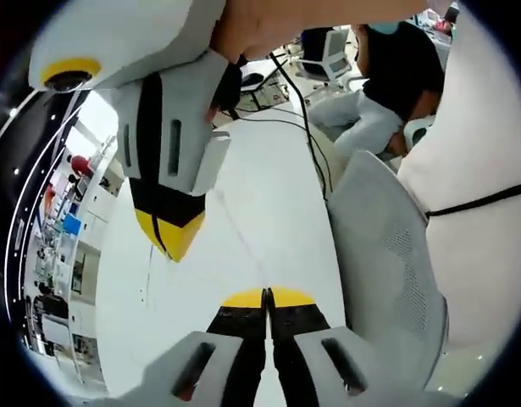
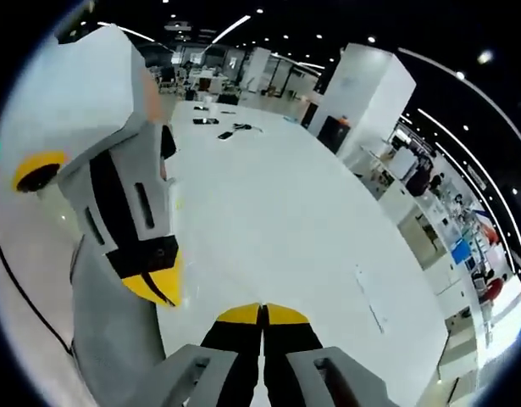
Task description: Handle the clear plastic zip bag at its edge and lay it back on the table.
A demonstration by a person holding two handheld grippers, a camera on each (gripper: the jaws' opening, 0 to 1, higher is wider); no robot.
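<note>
Left hand-held gripper (image 1: pixel 266 292) at 6 o'clock, jaws pressed together on the clear zip bag's edge (image 1: pixel 243 242); right hand-held gripper (image 2: pixel 262 309) likewise pressed together, above white worktop (image 2: pixel 294 220)

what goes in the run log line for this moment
left gripper: jaws shut | right gripper: jaws shut | both over table | bag: too clear to tell | chair beside table

Table (image 2: pixel 302 212): smooth white top, faint sheen. Left gripper (image 1: pixel 267 298) and right gripper (image 2: pixel 262 314): matt white hard plastic shells, black jaw sections, smooth yellow tips; jaws pressed together. Clear zip bag edge (image 1: pixel 243 237): thin glossy plastic film, barely visible. Chair (image 1: pixel 396 254), right: grey perforated mesh back, matt. Cable (image 1: pixel 307 127): thin black, smooth.
</note>
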